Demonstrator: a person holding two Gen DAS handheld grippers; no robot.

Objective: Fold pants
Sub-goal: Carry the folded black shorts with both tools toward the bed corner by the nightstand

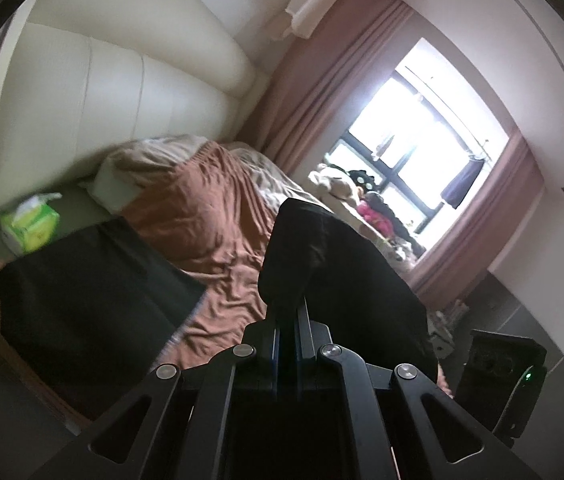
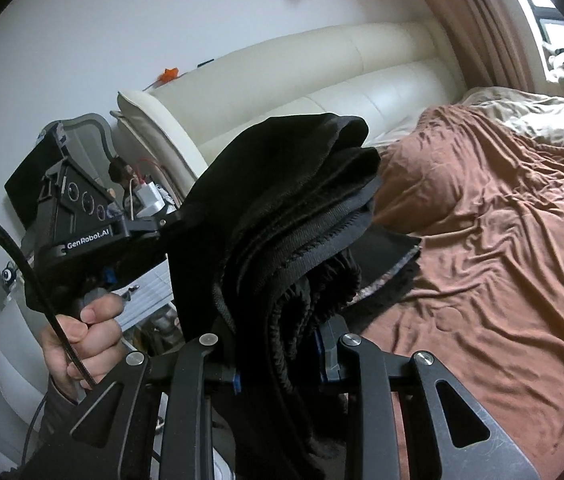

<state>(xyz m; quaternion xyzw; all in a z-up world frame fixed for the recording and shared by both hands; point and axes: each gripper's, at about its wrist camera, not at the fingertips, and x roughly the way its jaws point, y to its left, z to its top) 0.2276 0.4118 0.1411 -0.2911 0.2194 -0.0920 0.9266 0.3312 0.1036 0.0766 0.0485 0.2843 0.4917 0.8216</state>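
The black pants are bunched in several layers and held up in the air above the bed. My right gripper is shut on the thick waistband end. My left gripper is shut on another part of the black pants, which drape over its fingers and hide the tips. The left gripper also shows in the right wrist view, held by a hand at the left, with cloth running from it. A flat black folded cloth lies on the bed at the left.
The bed has a rumpled brown cover and a cream padded headboard. A green tissue pack lies near the headboard. A beige pillow, pink curtains and a bright window are beyond.
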